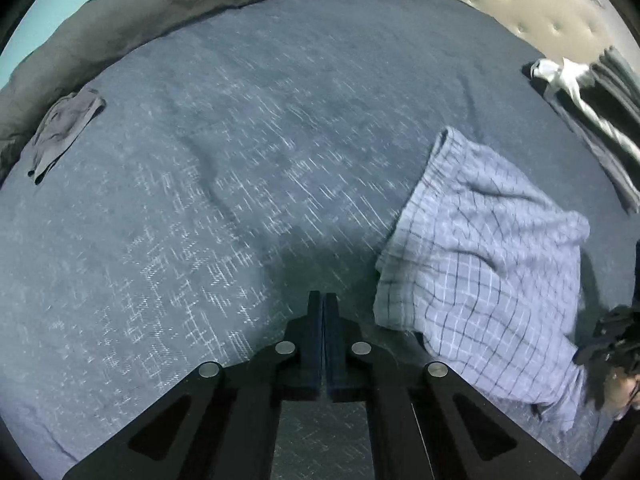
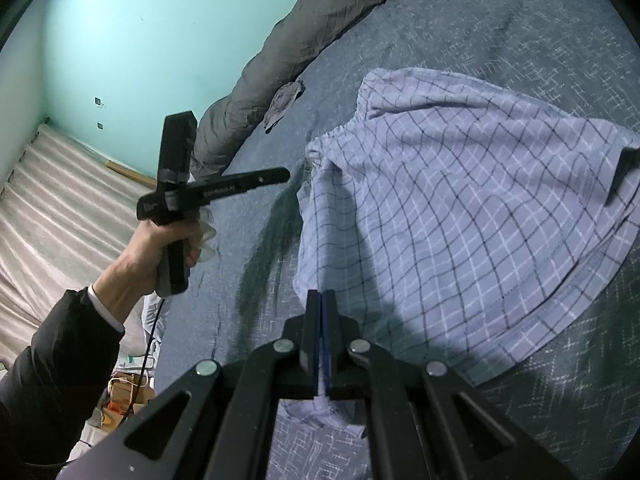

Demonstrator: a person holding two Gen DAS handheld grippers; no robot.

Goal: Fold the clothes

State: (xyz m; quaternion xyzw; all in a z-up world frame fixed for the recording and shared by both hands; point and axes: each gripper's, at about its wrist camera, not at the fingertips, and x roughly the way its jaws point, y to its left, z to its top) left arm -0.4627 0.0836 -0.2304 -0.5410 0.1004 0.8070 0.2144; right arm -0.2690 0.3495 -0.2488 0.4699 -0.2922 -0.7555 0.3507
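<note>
We see the pale blue checked cotton shorts point(image 2: 460, 216) lying crumpled on the grey-blue patterned bed cover point(image 1: 240, 140). Our left tongs point(image 1: 323, 300) are pressed together with nothing between them, hovering over bare cover just beside the shorts. Our right tongs point(image 2: 321, 300) are pinched tight on a fold of the checked fabric at the near edge. A small grey garment point(image 1: 66, 132) lies well apart by the rolled grey duvet point(image 2: 280, 64).
</note>
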